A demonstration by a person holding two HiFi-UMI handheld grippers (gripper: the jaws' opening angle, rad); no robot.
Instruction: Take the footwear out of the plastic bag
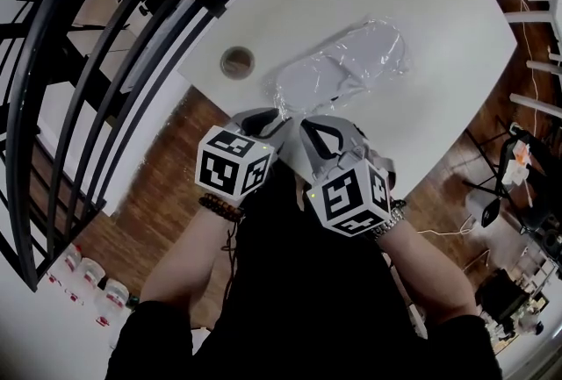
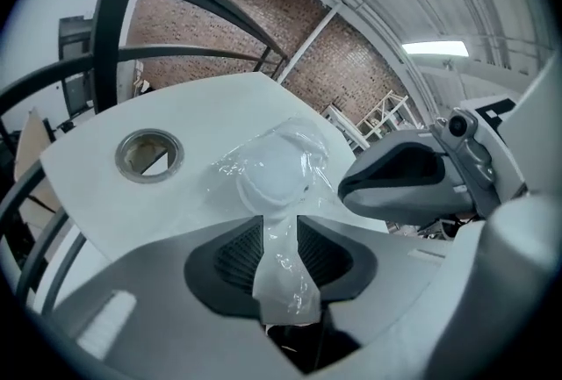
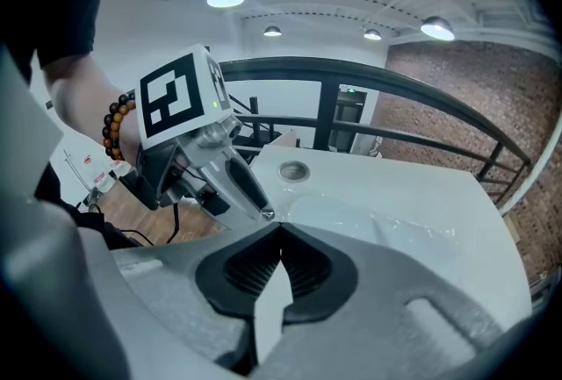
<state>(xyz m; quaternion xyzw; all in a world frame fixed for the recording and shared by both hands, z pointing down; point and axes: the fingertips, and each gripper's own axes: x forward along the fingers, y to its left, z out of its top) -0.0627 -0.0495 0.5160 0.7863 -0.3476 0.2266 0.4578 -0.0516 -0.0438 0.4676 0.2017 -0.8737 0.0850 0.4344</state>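
Observation:
A clear plastic bag (image 1: 373, 45) lies on the white table (image 1: 439, 27), with white footwear (image 1: 320, 82) showing through the film. Both grippers sit side by side at the bag's near end. In the left gripper view a bunched strip of the bag (image 2: 283, 268) fills the gap between the pads of my left gripper (image 2: 279, 229), and the footwear (image 2: 277, 172) lies just beyond. My right gripper (image 3: 281, 233) is shut, pinching a thin sliver of the bag's film (image 3: 270, 308). From above, the left gripper (image 1: 263, 125) and the right gripper (image 1: 318, 137) almost touch.
A round metal-rimmed hole (image 1: 237, 62) sits in the table left of the bag. A black curved railing (image 1: 105, 62) runs along the left side. White chairs (image 1: 537, 10) stand at the far right over a wooden floor (image 1: 158, 185). The table's near edge is right under the grippers.

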